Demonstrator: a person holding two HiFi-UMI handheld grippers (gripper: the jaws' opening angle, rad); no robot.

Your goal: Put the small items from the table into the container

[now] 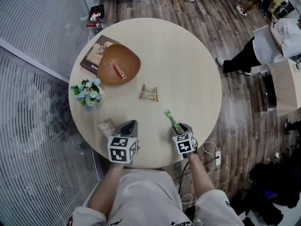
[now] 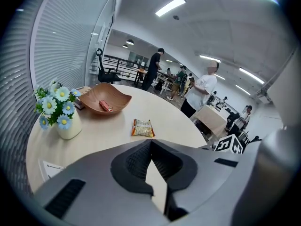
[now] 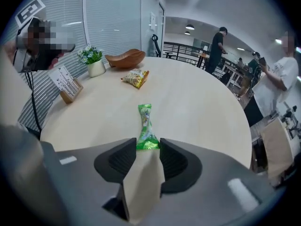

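Observation:
A long green candy packet (image 1: 172, 120) lies on the round pale table (image 1: 188, 65) near its front edge. My right gripper (image 1: 184, 126) points down at it, jaws open, and the packet's near end (image 3: 145, 126) lies between the jaw tips of that gripper (image 3: 147, 145). My left gripper (image 1: 130, 124) rests shut and empty beside it, its tips meeting (image 2: 150, 142). An orange-and-green snack bag (image 1: 149, 93) (image 2: 142, 128) lies mid-table. The wooden bowl (image 1: 127, 55) (image 2: 120, 102) at the far left holds a red bar (image 1: 118, 70).
A small vase of blue and white flowers (image 1: 88, 92) stands at the table's left edge. A card stand (image 1: 107, 127) sits just left of my left gripper. A book (image 1: 93, 56) lies under the bowl. A person (image 1: 270, 41) stands beyond the table at the right.

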